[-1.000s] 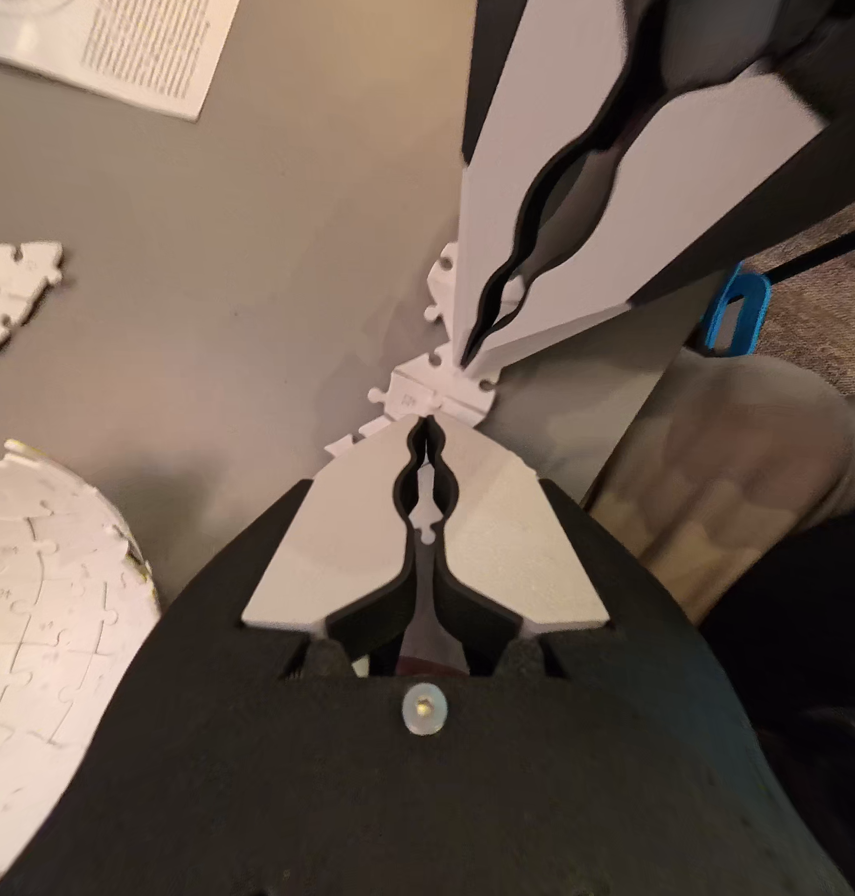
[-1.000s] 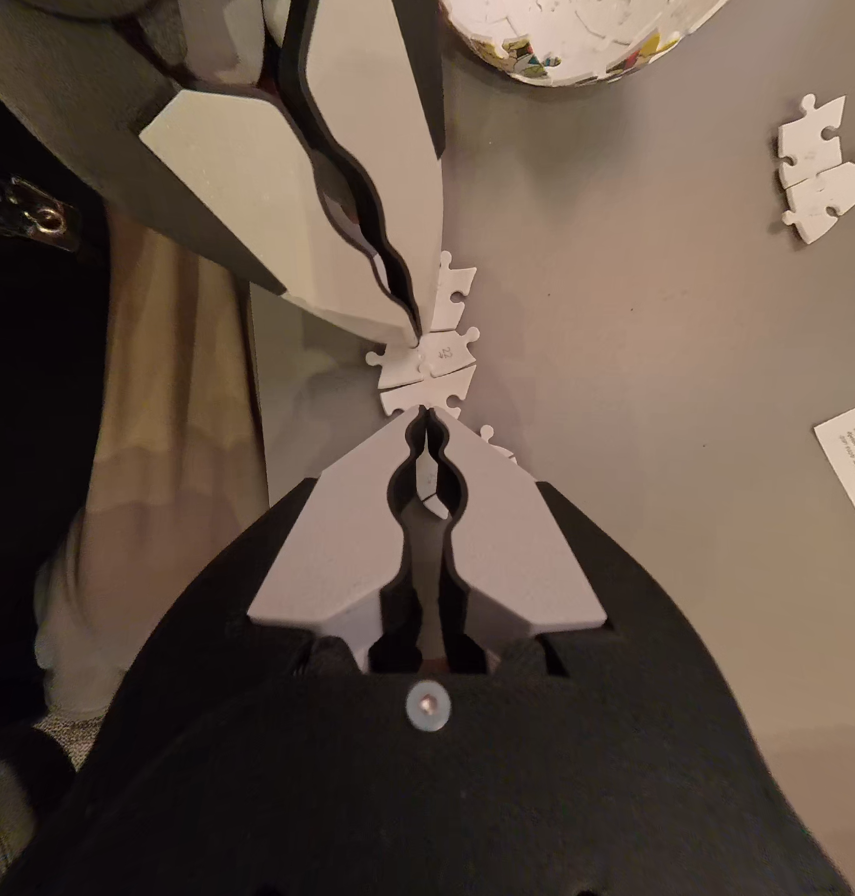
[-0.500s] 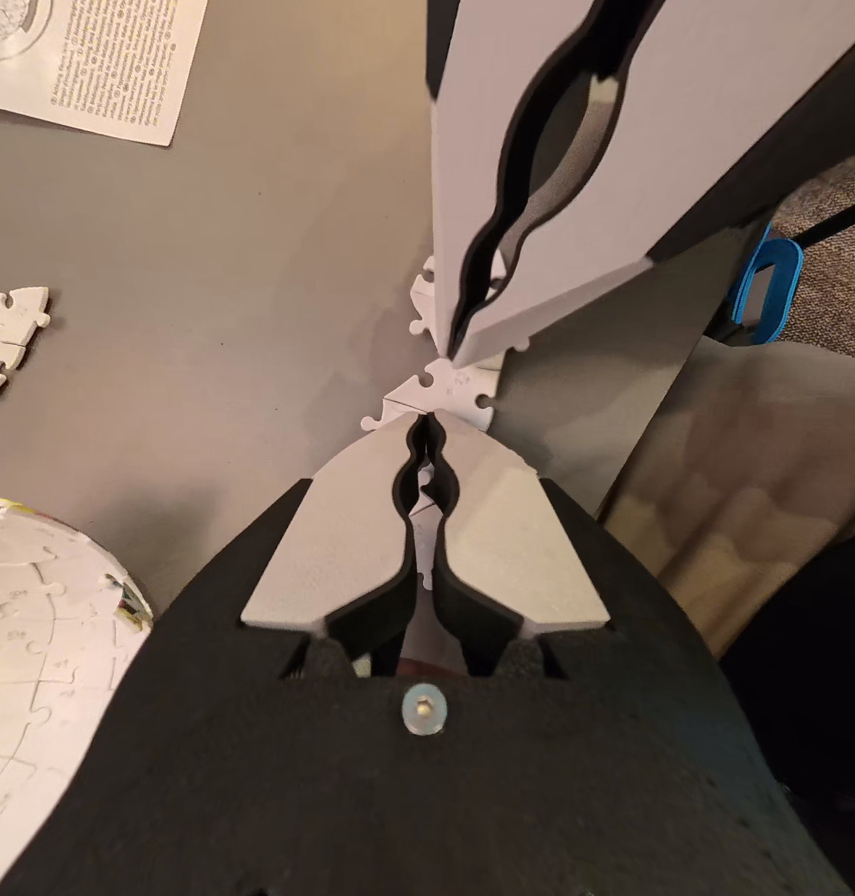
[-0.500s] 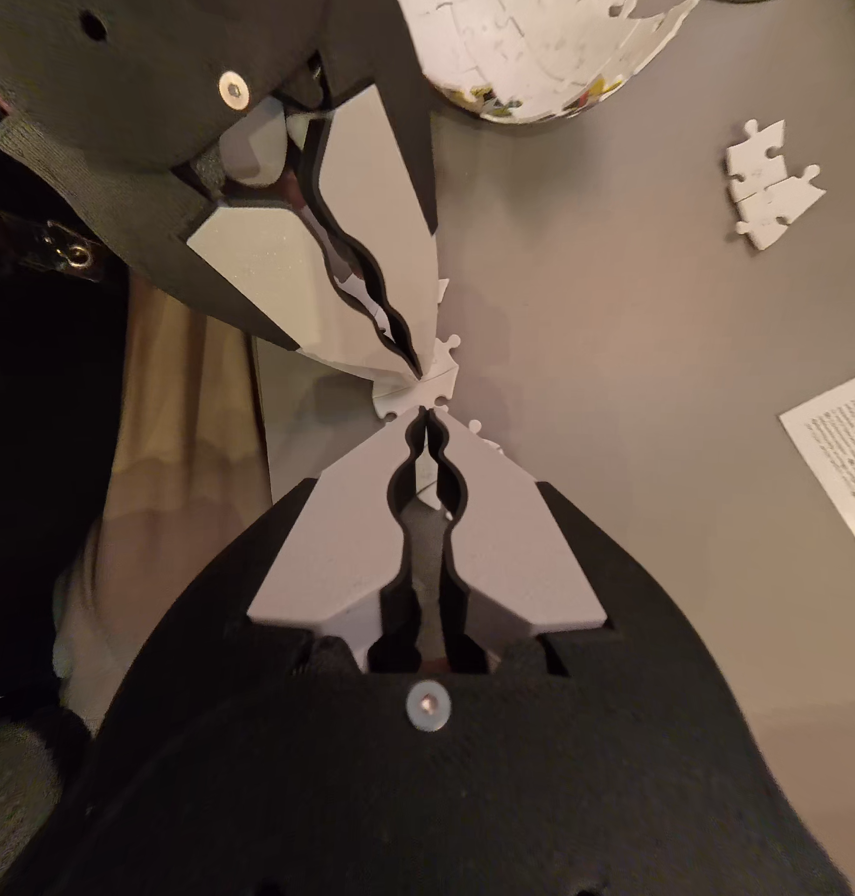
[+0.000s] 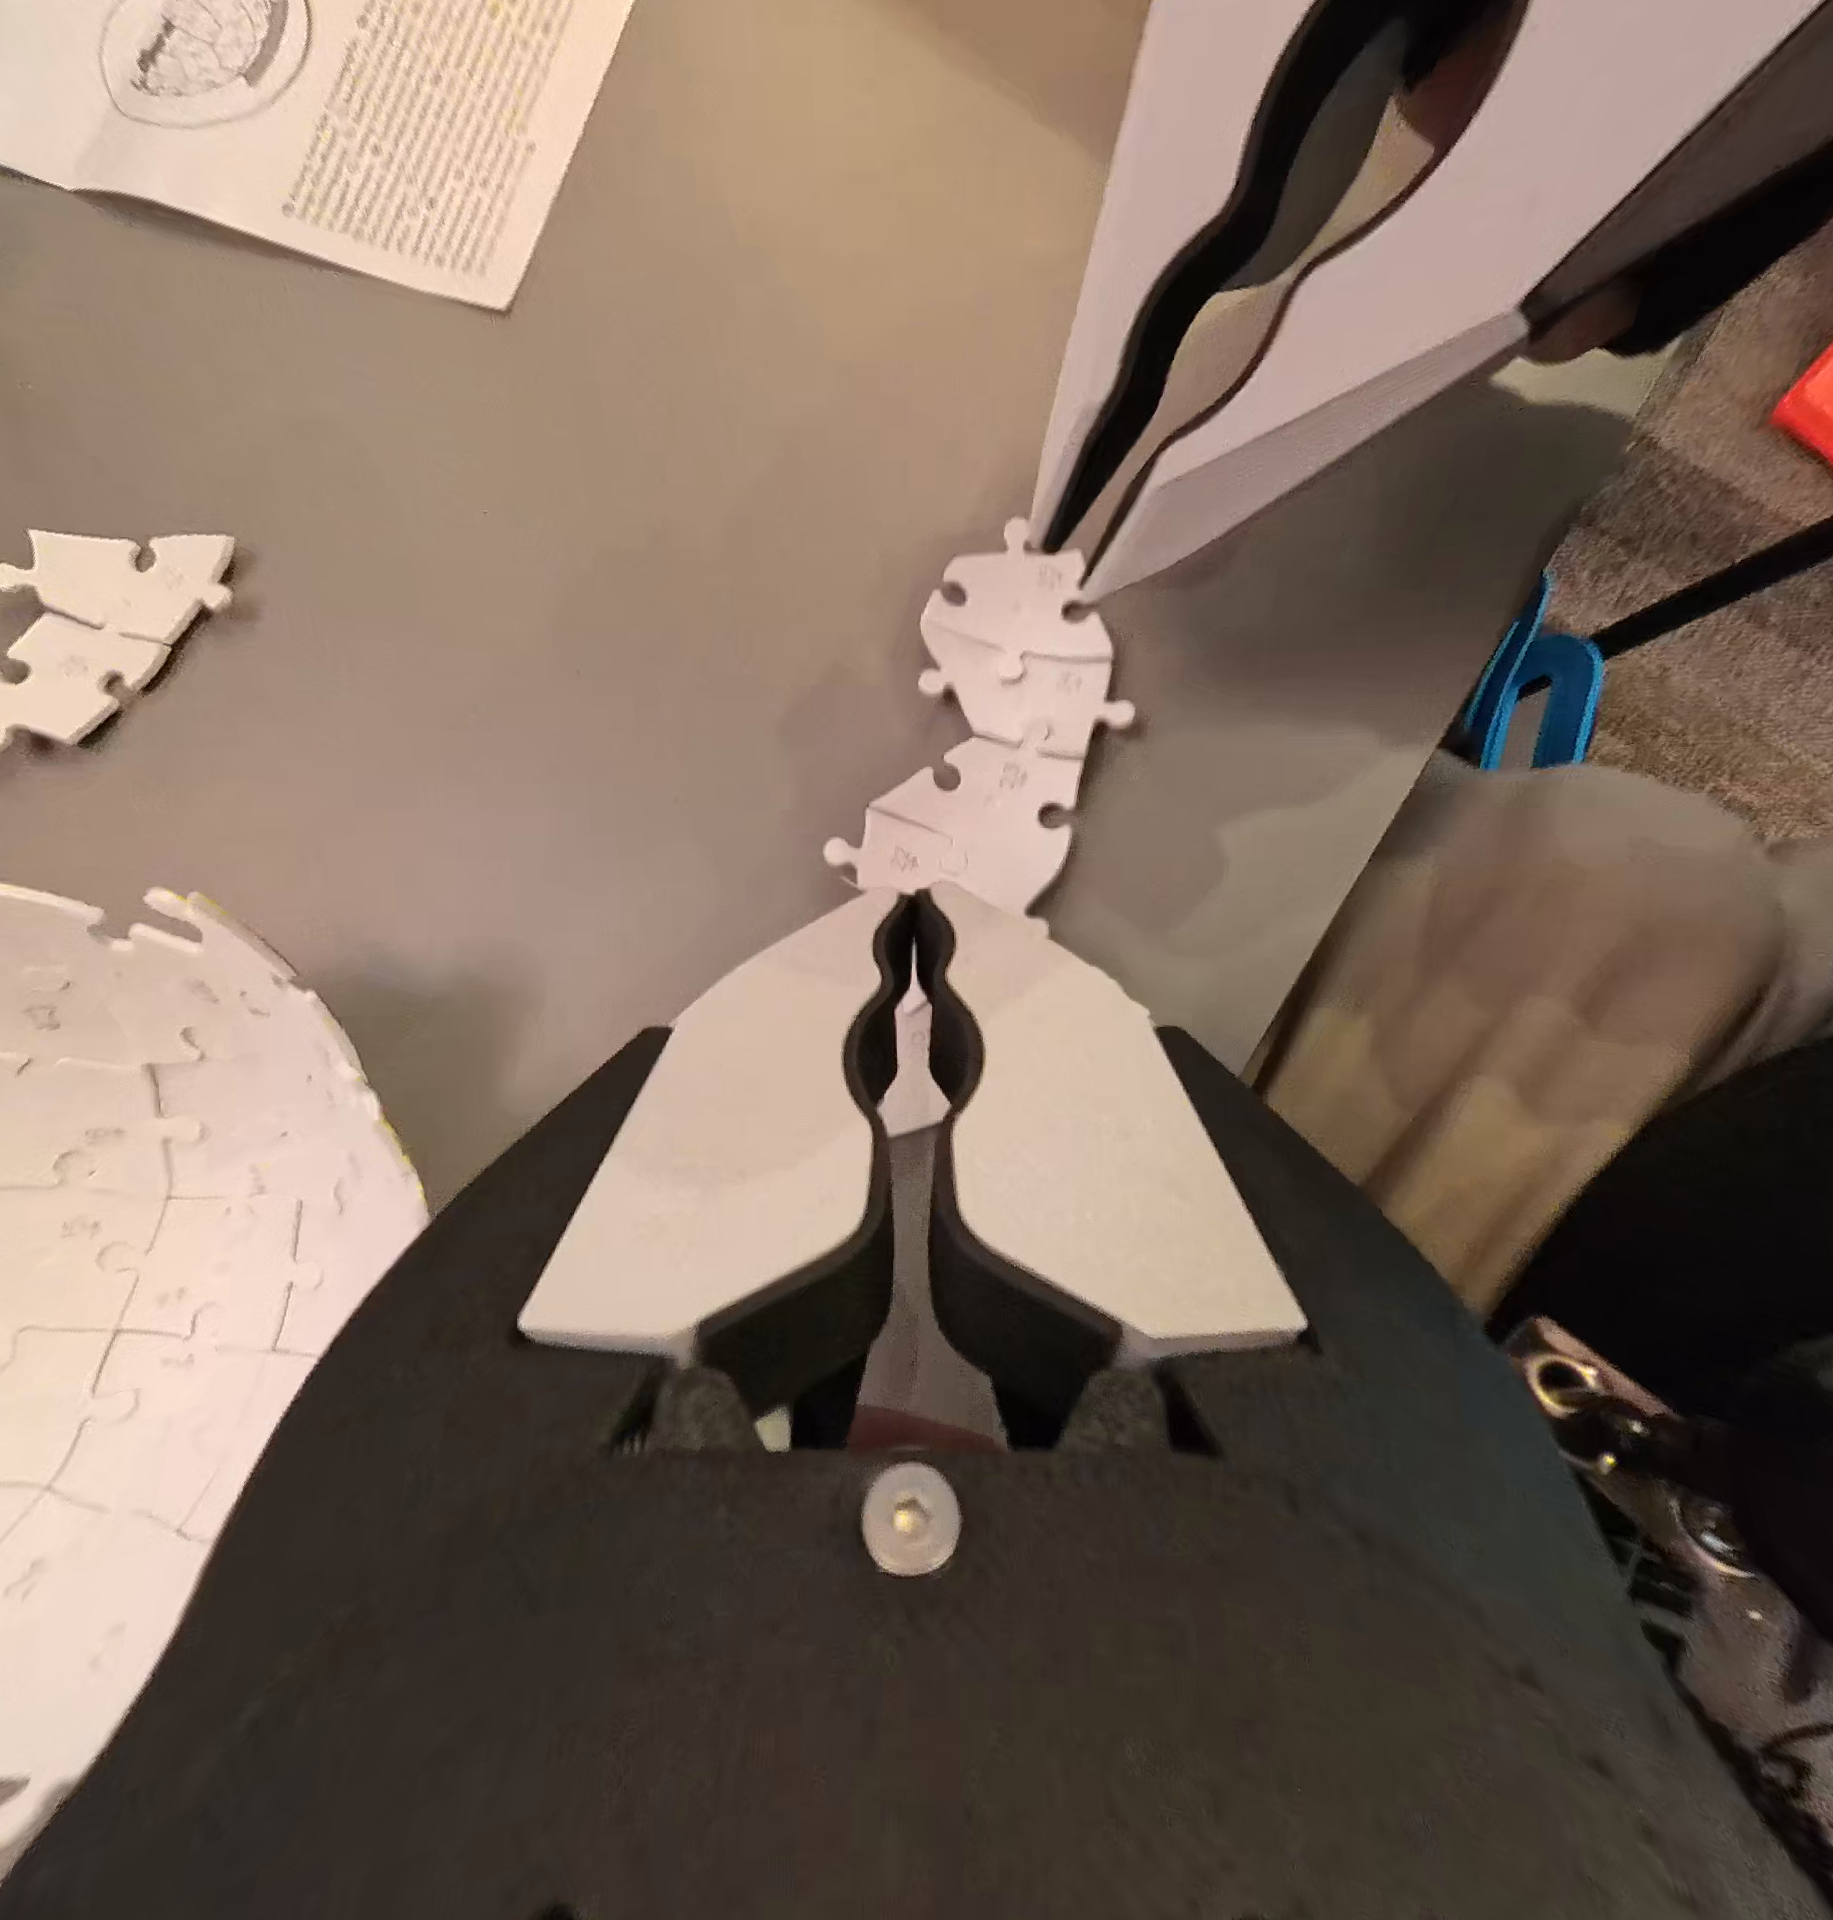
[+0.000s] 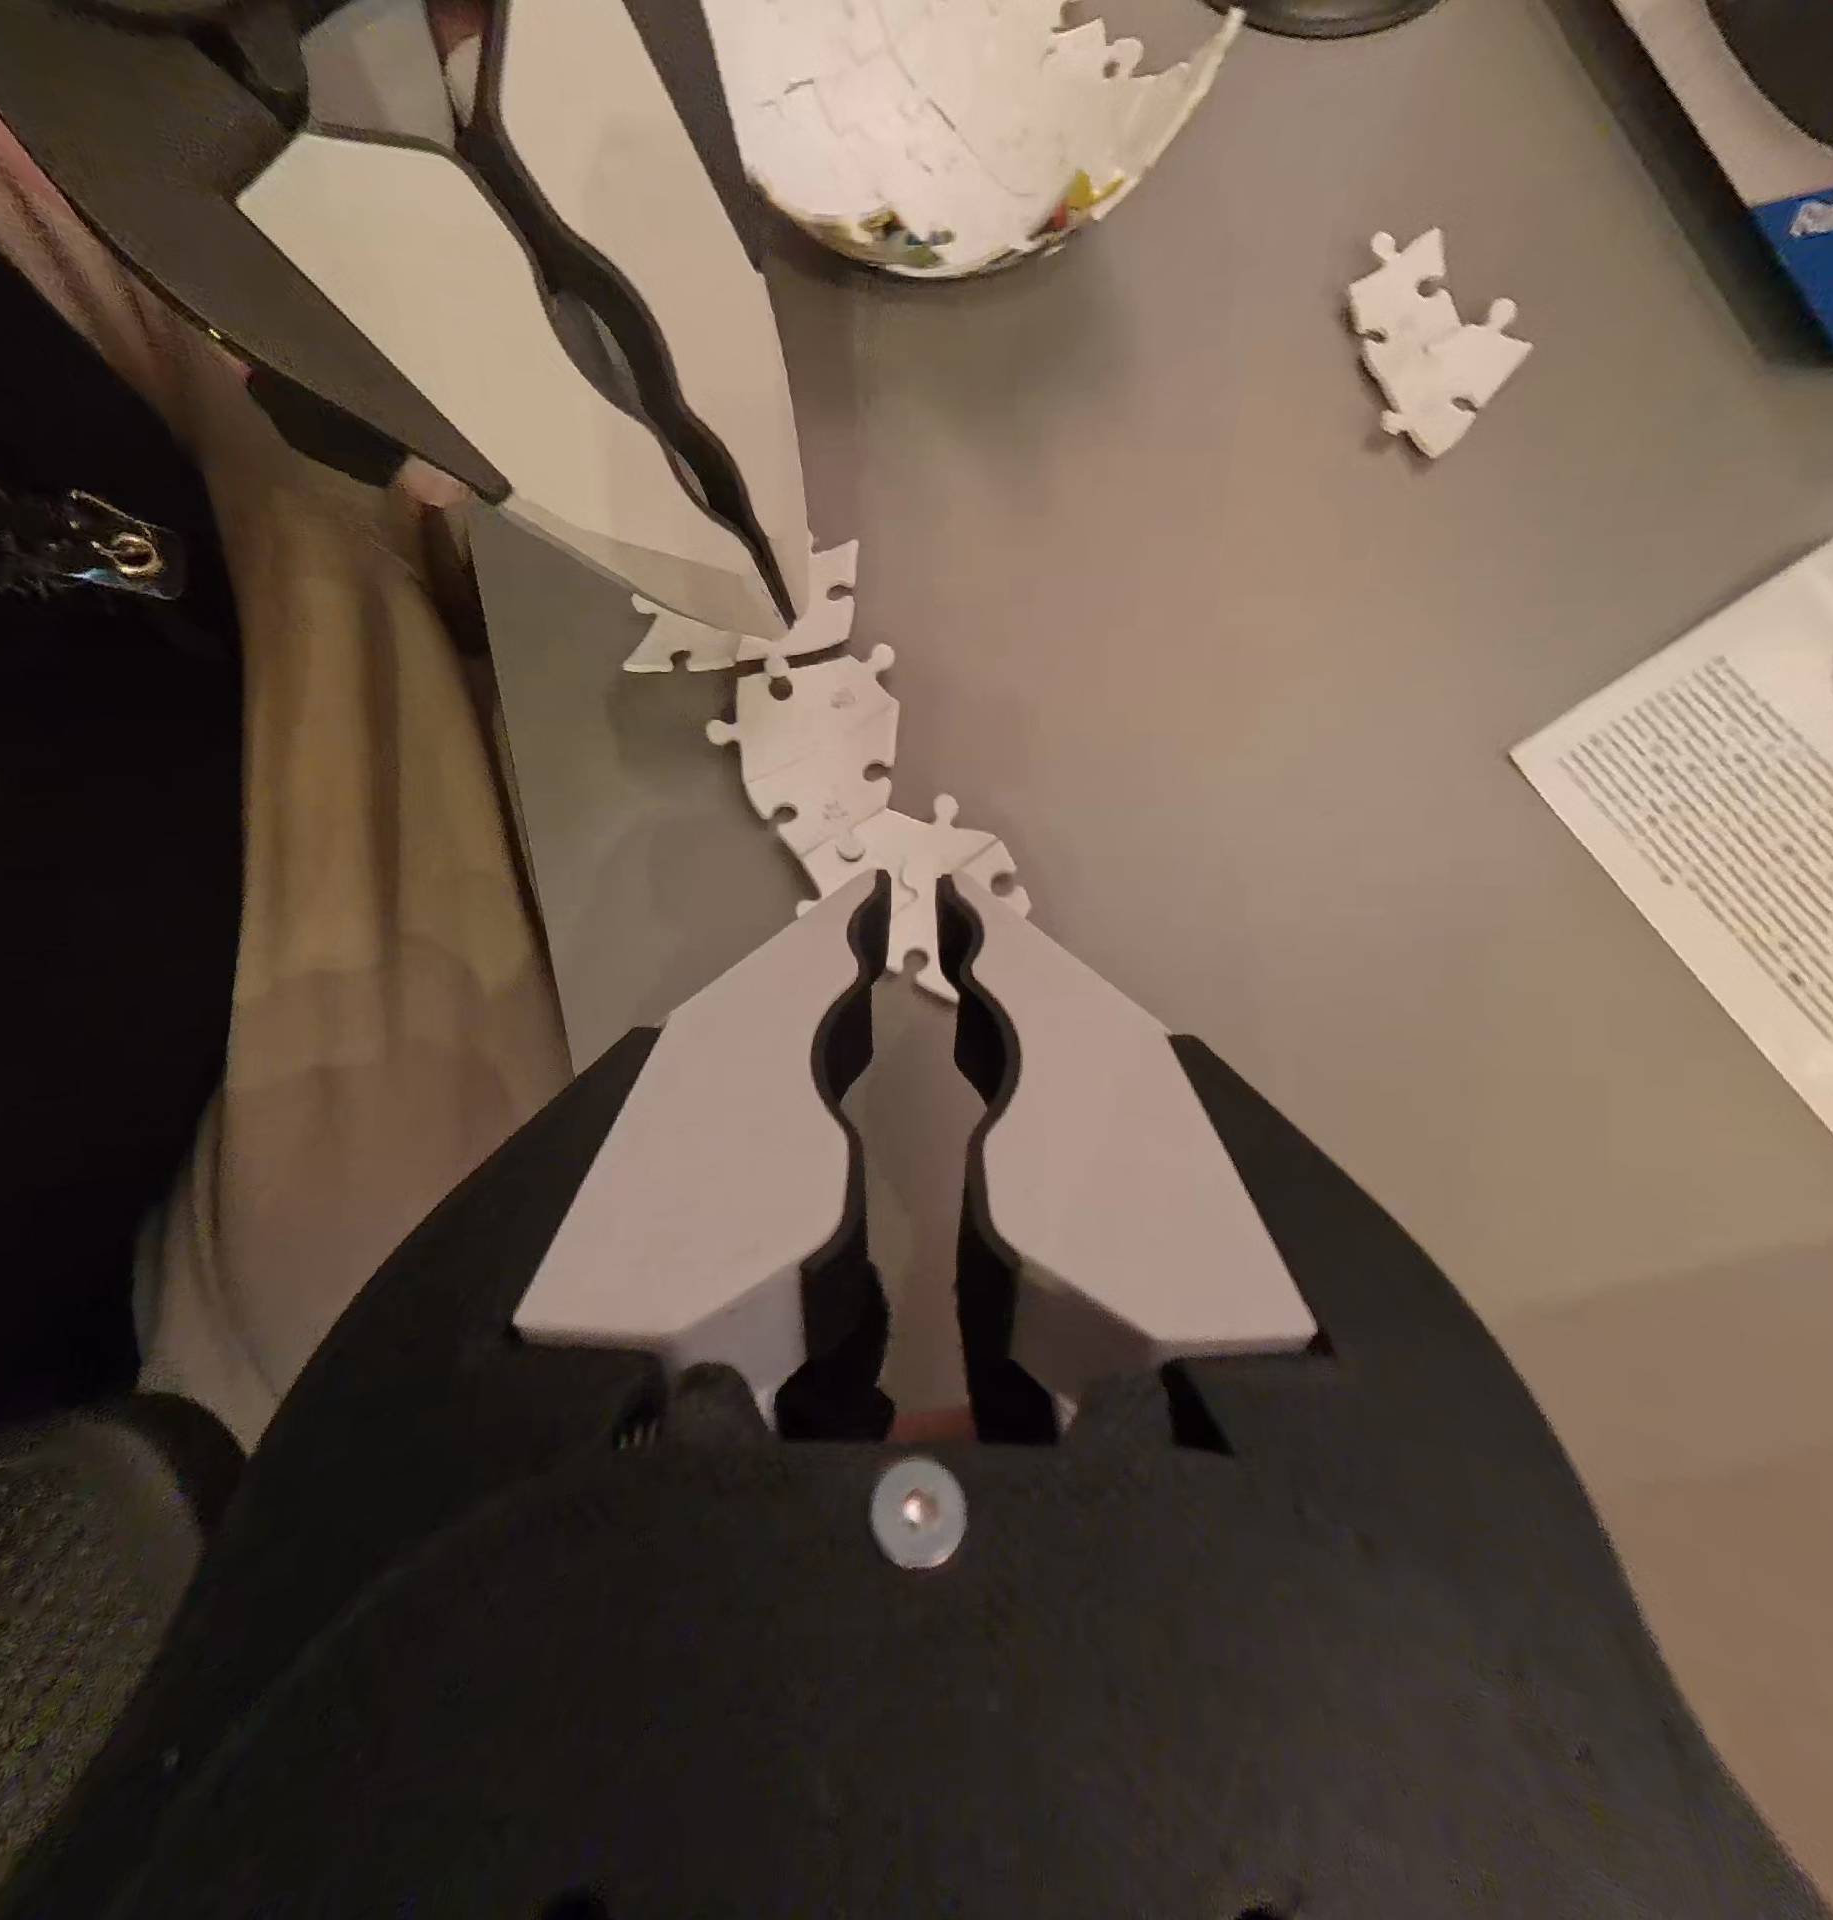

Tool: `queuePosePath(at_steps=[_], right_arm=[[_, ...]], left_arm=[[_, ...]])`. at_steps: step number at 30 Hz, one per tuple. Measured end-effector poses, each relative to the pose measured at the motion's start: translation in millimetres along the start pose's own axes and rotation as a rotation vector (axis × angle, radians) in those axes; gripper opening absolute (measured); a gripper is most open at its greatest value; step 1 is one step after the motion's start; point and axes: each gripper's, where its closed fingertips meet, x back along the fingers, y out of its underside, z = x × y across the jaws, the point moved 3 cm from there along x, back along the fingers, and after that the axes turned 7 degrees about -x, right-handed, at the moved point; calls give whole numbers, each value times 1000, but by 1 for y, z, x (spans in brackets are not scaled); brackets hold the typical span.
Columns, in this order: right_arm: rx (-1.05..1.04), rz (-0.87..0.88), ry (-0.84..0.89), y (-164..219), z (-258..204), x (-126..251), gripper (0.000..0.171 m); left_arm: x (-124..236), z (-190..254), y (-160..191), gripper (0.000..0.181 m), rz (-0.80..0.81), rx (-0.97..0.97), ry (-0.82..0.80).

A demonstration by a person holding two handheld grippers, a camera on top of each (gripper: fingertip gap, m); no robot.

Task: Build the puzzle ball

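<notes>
A: Holding the strip of joined pieces (image 5: 1000,743) at both ends seems meant to keep it taut just off the grey surface (image 5: 538,582). Left gripper (image 5: 914,914) has its jaws clamped on one end.

B: Right gripper (image 6: 910,883) looks slightly parted around the other end. White, curved, knobbed pieces; half-built ball (image 6: 953,135) sits well apart.
</notes>
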Motion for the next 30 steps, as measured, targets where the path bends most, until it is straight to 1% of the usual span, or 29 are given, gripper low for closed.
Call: queuePosePath(at_steps=[4, 6, 11, 15, 17, 20, 23, 30], right_arm=[[46, -23, -29, -3, -11, -14, 0], [81, -46, -24, -2, -15, -21, 0], [96, -98, -15, 3, -16, -31, 0], [85, -78, -8, -6, -15, -25, 0], [79, -78, 10, -10, -12, -20, 0], [81, -78, 41, -18, -10, -13, 0], [61, -55, 37, -29, -16, -12, 9], [-14, -57, 33, -42, -33, -30, 27]], left_arm=[[9, -3, 6, 0, 1, -17, -36], [15, -9, 12, 0, 6, 9, -57], [21, -9, 21, 0, 27, 33, -47], [22, -3, 18, 0, 65, 8, -25], [19, -5, 20, 0, 43, -14, -45], [27, -10, 20, 1, 76, 6, -50], [38, -17, 27, 5, 106, 30, -73], [60, -18, 43, 15, 165, 9, -135]])
